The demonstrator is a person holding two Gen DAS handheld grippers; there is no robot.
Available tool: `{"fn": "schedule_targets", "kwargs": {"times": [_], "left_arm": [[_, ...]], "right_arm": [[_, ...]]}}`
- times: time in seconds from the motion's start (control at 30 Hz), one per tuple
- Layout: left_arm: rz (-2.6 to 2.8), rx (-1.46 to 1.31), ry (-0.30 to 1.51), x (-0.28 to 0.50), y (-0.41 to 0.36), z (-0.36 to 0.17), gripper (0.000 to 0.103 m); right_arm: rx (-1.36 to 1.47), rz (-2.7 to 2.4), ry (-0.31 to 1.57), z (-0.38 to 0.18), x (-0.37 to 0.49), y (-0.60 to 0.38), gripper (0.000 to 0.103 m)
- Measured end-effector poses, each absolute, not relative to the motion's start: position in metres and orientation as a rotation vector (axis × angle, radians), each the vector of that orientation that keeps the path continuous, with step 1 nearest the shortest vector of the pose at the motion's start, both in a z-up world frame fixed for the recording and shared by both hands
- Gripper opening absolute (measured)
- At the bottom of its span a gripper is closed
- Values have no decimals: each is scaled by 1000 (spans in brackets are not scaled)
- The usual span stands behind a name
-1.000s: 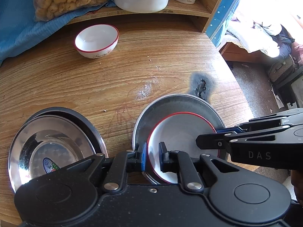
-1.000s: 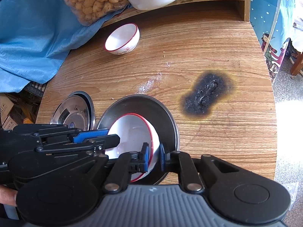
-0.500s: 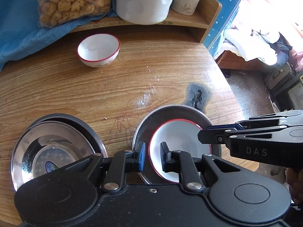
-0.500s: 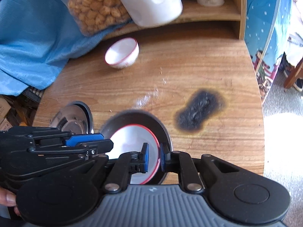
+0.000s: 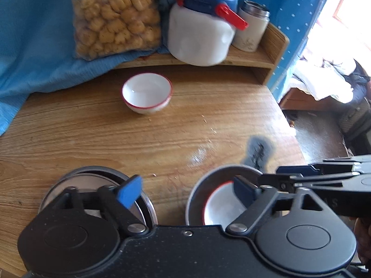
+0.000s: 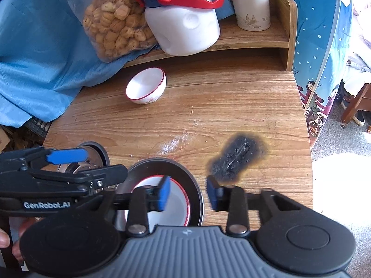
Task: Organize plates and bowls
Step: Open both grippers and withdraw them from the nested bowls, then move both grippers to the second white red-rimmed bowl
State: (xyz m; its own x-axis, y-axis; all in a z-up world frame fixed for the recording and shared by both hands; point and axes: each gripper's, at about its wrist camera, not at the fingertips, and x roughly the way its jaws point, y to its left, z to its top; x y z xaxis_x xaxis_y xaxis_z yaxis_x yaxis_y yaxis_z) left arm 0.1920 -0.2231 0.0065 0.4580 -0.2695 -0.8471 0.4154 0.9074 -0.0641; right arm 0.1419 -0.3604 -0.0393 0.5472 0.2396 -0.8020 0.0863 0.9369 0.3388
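Both jaws spread wide, gripping nothing: left gripper [image 5: 187, 188], right gripper [image 6: 188, 191]. Red-rimmed bowl [image 6: 177, 205] nested in steel plate [image 6: 162, 165] at tabletop [image 6: 231, 106] near edge. Second bowl [image 6: 146, 86] by far shelf. Left, probably stacked steel plates [image 5: 92, 173].

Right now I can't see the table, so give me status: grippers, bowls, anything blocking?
Left gripper open, right gripper open, both empty. One red-rimmed bowl sits in steel plate; second bowl loose near shelf. Nothing between.

Red-rimmed bowl [image 6: 167, 206] nested in steel plate [image 6: 185, 171] — second bowl [image 6: 146, 89] apart.
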Motion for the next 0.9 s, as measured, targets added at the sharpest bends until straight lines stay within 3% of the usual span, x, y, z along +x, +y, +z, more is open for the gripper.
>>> {"fn": "schedule_targets", "kwargs": {"times": [0.03, 0.2, 0.27, 0.37, 0.9], "left_arm": [[-411, 153, 1009, 194, -222, 7, 100], [-341, 120, 1031, 210, -214, 3, 102], [-304, 102, 1050, 218, -208, -2, 102], [-256, 72, 1073, 229, -199, -7, 102], [-164, -30, 1029, 326, -164, -19, 102]], "right_arm": [[360, 91, 992, -39, 143, -361, 51], [366, 71, 991, -42, 150, -366, 72], [376, 74, 989, -42, 153, -368, 88], [373, 64, 986, -43, 159, -370, 102], [367, 47, 929, -49, 231, -380, 103]]}}
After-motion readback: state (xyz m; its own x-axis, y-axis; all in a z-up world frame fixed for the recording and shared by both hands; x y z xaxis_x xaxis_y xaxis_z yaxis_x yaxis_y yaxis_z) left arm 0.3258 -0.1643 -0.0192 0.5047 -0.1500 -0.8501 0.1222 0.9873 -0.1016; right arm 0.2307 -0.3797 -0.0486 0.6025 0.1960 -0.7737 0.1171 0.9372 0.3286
